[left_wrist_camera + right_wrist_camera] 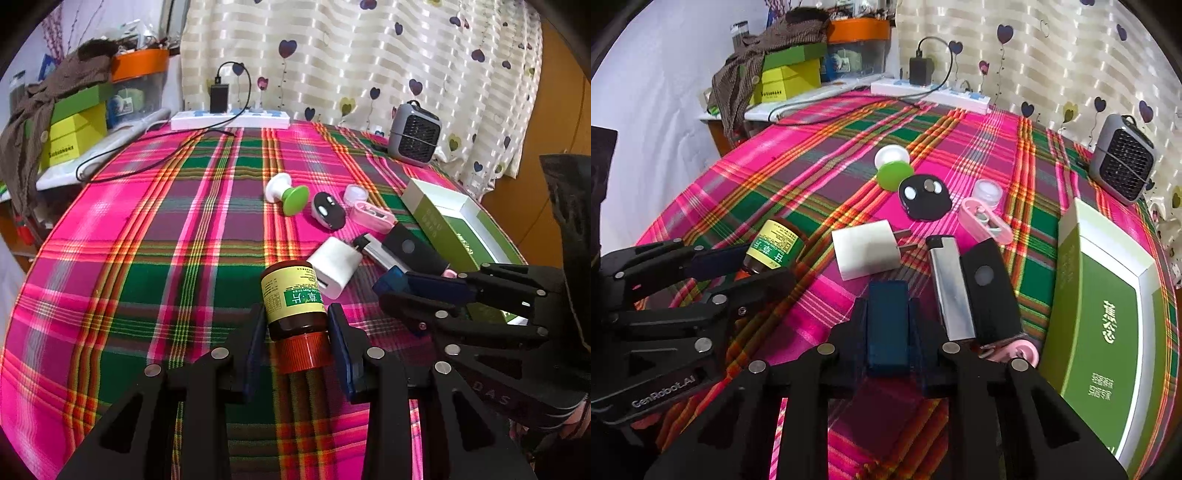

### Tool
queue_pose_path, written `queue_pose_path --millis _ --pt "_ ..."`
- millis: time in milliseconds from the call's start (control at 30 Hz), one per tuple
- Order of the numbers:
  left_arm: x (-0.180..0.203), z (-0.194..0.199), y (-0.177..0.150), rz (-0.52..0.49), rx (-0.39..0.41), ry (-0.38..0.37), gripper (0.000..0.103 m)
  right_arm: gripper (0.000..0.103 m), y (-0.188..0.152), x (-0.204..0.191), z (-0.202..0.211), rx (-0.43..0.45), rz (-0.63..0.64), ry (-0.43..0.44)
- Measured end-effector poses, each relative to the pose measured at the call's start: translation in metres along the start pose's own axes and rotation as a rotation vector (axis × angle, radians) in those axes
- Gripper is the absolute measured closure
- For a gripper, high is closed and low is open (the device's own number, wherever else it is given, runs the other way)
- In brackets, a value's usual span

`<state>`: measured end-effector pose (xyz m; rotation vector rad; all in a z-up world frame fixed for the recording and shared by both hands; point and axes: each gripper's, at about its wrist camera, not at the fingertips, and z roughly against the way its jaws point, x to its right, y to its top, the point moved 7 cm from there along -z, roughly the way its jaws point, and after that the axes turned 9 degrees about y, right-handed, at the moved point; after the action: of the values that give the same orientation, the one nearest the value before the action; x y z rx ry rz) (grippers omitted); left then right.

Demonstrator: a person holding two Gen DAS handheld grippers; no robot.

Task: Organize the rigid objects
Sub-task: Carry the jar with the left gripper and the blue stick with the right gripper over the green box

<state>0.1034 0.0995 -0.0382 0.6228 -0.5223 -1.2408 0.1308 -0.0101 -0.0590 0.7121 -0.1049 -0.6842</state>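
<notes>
While a pink, green and orange plaid cloth (pixel 155 236) covers the whole table, an open green-and-white box (pixel 1108 317) lies along its right side, cut off by the lower edge of the right wrist view. The left gripper (pixel 297 332) pinches a brown medicine bottle (pixel 295 295) by the shoulder just above its red cap (pixel 304 352); the bottle's long axis runs away from the camera, cap nearest, base pointing toward the white charger (pixel 338 266). The right gripper (pixel 888 325) has its jaws pressed on a dark blue block (pixel 888 325), long axis pointing away along the fingers; its near end is hidden between them. Beside it lie a silver lighter (pixel 951 291) and a black case (pixel 990 291), whose lower end is covered by the gripper.
</notes>
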Motion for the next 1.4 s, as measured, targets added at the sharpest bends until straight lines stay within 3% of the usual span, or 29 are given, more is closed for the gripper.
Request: queue_pose_path --millis 633,1067,1400 --pt "0.076 0.039 0.021 -0.132 0.113 -0.074 0.070 0.080 -0.008 0.022 0.080 0.173 -0.057 -0.059" --pt "0.123 0.042 0.024 -0.215 0.120 -0.107 0.070 0.080 -0.024 0.058 0.108 0.230 -0.119 -0.102" --pt "0.156 0.032 0.025 -0.251 0.102 -0.182 0.070 0.080 -0.042 0.090 0.120 0.253 -0.184 -0.127"
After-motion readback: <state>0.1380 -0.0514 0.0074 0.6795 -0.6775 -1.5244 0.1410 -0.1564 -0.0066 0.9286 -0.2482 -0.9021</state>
